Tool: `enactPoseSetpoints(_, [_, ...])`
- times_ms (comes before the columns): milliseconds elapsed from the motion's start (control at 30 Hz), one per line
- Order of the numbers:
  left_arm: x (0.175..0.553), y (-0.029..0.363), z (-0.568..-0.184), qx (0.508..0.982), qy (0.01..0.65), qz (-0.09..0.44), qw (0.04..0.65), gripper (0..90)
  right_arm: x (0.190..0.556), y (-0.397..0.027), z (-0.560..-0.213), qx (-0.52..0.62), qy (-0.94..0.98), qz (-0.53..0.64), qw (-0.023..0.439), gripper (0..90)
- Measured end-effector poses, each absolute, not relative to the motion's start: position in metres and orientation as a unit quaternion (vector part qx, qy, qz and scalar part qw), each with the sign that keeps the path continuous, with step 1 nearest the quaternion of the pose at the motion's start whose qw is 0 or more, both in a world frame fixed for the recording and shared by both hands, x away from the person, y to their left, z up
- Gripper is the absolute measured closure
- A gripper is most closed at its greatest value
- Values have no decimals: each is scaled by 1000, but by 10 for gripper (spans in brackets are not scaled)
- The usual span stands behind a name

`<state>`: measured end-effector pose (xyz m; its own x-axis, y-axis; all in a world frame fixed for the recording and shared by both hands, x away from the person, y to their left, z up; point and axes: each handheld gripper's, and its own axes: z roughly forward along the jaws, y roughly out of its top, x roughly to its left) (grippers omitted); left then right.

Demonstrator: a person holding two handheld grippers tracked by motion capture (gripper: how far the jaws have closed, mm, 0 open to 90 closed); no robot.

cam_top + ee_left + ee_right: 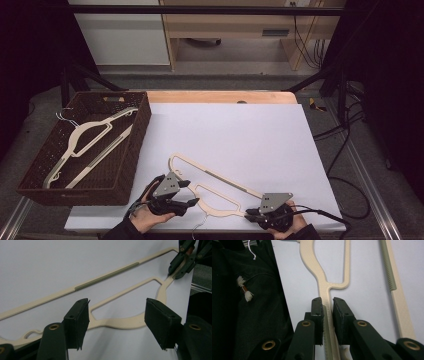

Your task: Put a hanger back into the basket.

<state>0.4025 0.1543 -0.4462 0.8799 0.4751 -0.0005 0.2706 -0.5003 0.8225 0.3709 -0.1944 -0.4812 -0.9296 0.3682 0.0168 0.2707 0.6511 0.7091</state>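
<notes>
A cream plastic hanger lies flat on the white sheet near the front edge. My left gripper stands open over its neck. In the left gripper view the pads straddle the hanger's curved shoulder without pressing on it. My right gripper is shut on the hanger's right end. Its view shows both pads clamped on the thin ribbed arm. That gripper also appears far off in the left gripper view, pinching the same arm. The hanger's metal hook points toward the person.
A brown woven basket stands at the left of the table with two more cream hangers lying in it. Cables trail down the right side. A dark sleeve lies beside the right gripper.
</notes>
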Motion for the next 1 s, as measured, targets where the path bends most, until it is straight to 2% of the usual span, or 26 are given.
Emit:
enactPoseSetpoints(467, [405,159,-441,859,184,134,458,316,376,-205,-455,199,862,464,32,798])
enactPoseSetpoints(700, [412,160,-446,880,140,146,429,271,378,-205,-455,203,860,467,28,798])
enactPoseSetpoints(1000, [413,140,-456,902,81,166,390,245,378,-206,-454,209,857,471,22,798])
